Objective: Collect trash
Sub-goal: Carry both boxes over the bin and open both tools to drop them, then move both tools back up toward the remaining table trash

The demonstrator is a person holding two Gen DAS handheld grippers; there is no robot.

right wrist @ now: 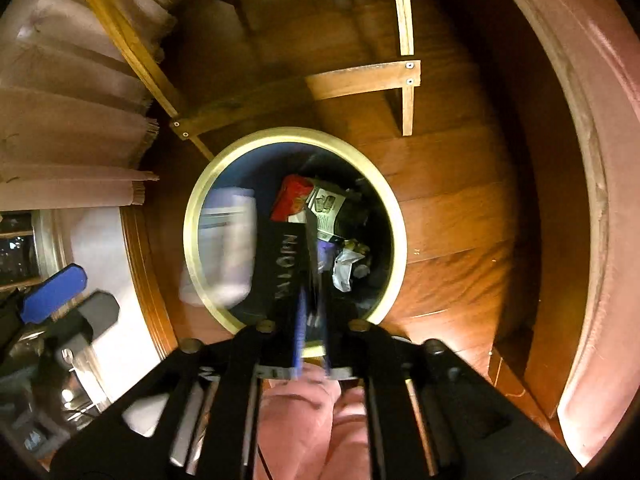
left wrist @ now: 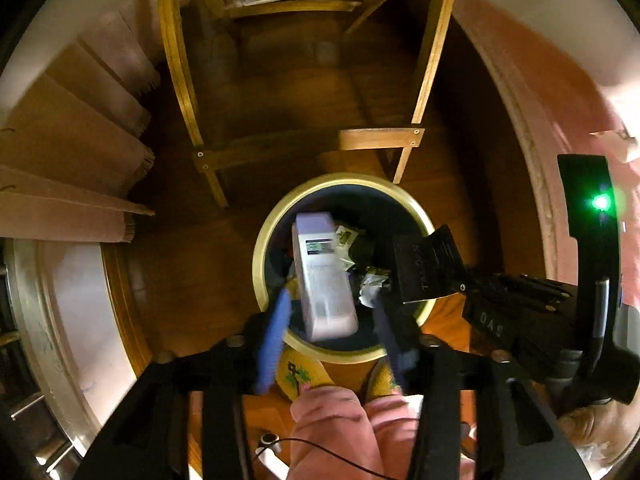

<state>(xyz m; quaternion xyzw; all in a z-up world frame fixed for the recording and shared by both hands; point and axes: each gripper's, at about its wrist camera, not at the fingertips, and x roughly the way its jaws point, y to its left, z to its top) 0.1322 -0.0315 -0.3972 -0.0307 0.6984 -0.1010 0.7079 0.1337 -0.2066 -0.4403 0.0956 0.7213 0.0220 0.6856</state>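
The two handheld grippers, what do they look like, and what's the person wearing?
Both are black, angular slotted frames with bolts. The left claw has blue fingers; the right claw has blue fingers too, and its body shows a green light. The person wears pink trousers and yellow patterned socks.

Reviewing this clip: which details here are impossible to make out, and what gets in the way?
- White box: motion blur in both views smears its label; I cannot tell whether the open left hand-held gripper touches it.
- Black box: the right hand-held gripper covers its lower end in the right wrist view.
- Bin bottom: buried under trash and dark.
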